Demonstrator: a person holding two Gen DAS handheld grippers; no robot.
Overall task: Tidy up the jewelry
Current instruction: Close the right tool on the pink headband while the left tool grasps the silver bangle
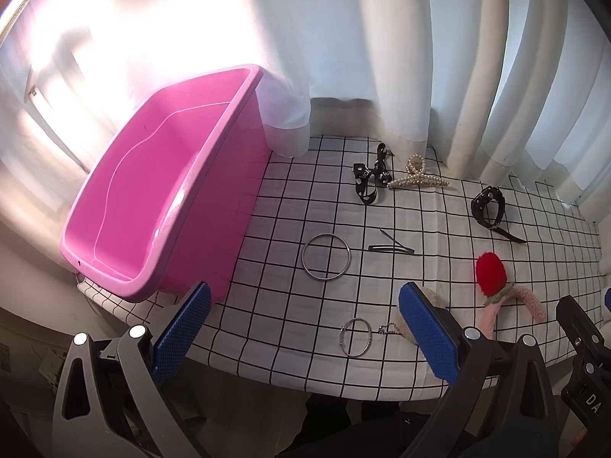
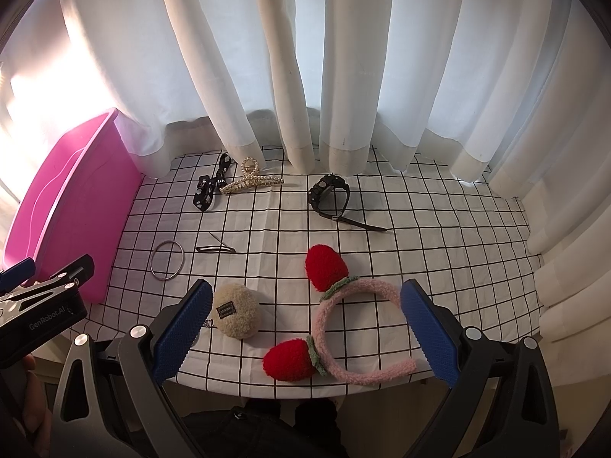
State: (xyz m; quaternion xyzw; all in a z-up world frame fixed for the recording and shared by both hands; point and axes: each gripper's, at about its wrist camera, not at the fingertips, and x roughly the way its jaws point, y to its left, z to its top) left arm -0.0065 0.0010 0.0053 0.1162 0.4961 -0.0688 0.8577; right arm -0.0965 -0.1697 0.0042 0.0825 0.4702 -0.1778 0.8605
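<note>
We hold both claws spread wide and empty over the near edge of the tabletop (image 2: 439, 229), which is covered in a white grid-checked cloth. The pink bin (image 1: 164, 206), empty as far as we can see, stands at the left edge, its far end against the white curtain (image 2: 343, 57).

The jewelry is all still loose. Under the left gripper (image 1: 305, 328) lies the small silver ring (image 1: 356, 336), close to the near edge, with a short chain beside it that seems to run to the beige plush pompom (image 2: 236, 315), though we cannot be sure from this angle. Toward the middle lie the large silver bangle (image 1: 325, 256) and a thin hair pin (image 1: 389, 247). Near the far edge, the black polka-dot ribbon (image 1: 368, 177) touches the pearl claw clip (image 1: 418, 177); the black watch (image 2: 330, 194) lies apart to their right.

The right gripper (image 2: 305, 324) frames the pompom and the pink strawberry headband (image 2: 357, 328), which lie just beside one another.

We judge the first pick is at hand. To do it well, we would lower the right gripper over one arm of the headband's band, away from the pompom, and close across its width, so the soft pile gives a firm hold and the neighbour is not dragged along. The flat rings will need a low, edge-on pinch.
</note>
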